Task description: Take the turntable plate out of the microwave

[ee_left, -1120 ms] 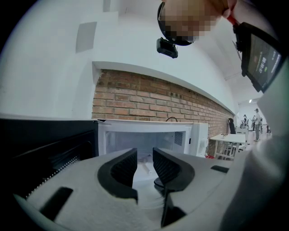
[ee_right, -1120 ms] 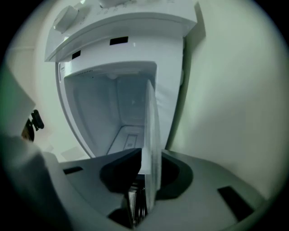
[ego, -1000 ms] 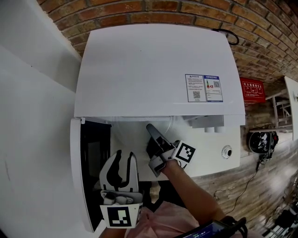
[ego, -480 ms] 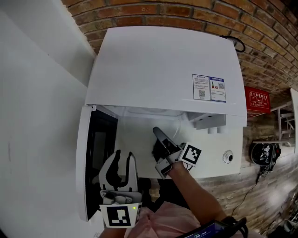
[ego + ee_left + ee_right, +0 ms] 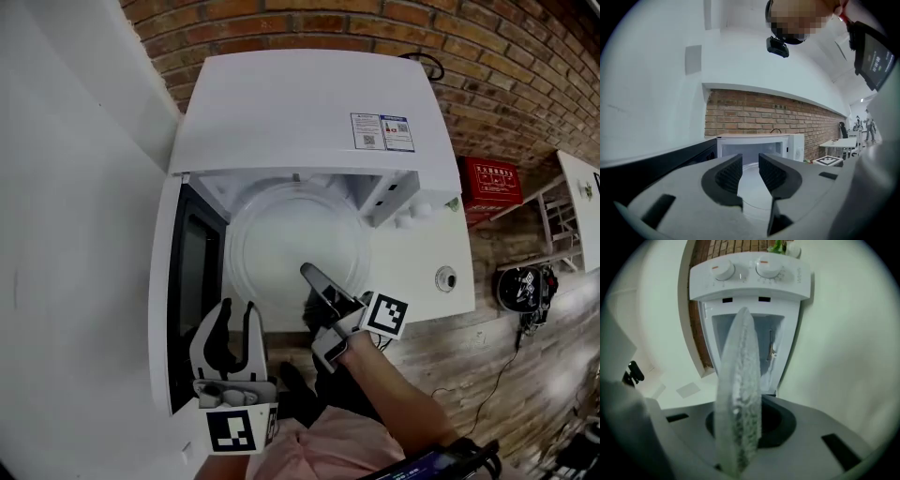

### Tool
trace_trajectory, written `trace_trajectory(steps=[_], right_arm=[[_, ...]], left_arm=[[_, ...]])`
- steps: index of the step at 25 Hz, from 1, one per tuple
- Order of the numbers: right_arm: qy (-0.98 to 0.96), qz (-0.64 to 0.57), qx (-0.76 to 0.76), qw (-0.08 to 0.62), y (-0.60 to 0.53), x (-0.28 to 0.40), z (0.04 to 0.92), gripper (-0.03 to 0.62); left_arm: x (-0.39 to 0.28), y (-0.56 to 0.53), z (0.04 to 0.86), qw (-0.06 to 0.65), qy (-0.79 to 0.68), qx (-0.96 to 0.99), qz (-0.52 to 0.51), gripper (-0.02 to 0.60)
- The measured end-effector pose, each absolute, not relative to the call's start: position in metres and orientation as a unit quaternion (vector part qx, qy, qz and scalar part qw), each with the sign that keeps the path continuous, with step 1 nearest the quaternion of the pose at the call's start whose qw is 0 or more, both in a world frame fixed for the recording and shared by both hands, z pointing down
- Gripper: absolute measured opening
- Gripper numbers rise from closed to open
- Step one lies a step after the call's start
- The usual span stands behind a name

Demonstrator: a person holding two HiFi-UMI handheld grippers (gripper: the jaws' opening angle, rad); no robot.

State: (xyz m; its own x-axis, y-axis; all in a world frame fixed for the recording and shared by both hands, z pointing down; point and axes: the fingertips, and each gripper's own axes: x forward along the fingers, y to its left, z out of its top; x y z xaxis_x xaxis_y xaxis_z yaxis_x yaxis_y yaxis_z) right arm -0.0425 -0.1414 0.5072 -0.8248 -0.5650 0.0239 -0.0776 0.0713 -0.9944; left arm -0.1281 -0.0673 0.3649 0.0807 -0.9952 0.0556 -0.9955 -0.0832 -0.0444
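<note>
The right gripper (image 5: 309,289), just clenched on the rim of the plate (image 5: 291,239), should draw it out level while the released left gripper (image 5: 232,323) steadies it.

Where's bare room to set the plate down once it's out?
The microwave top is bare left of its stickers. Its mouth is crowded: the turntable plate, the right claw just closed on its rim, the open left claw, the open door.

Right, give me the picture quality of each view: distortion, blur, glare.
Head view: sharp, but fisheye bows the microwave and brick wall; the turntable plate barely stands out against the white interior. Left gripper view: dark round vignette, near claw soft. Right gripper view: plate edge blurred against the lens, dials behind clearer.
</note>
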Motion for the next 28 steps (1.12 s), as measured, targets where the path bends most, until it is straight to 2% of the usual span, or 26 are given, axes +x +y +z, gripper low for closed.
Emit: trace_trajectory(steps=[14,22,28], right_arm=[[0.676,-0.67,-0.246,0.183,-0.019,-0.009,0.425,0.035],[0.703,-0.638,-0.251,0.189,-0.023,0.001,0.344,0.035],[0.709,-0.629,-0.244,0.207,-0.066,-0.004,0.315,0.035]], left_arm=[[-0.109,0.02,0.305,-0.06,-0.653,0.755,0.015,0.112],[-0.109,0.028,0.252,-0.098,-0.652,0.752,-0.034,0.112],[-0.114,0.015,0.246,-0.103,-0.653,0.748,-0.05,0.11]])
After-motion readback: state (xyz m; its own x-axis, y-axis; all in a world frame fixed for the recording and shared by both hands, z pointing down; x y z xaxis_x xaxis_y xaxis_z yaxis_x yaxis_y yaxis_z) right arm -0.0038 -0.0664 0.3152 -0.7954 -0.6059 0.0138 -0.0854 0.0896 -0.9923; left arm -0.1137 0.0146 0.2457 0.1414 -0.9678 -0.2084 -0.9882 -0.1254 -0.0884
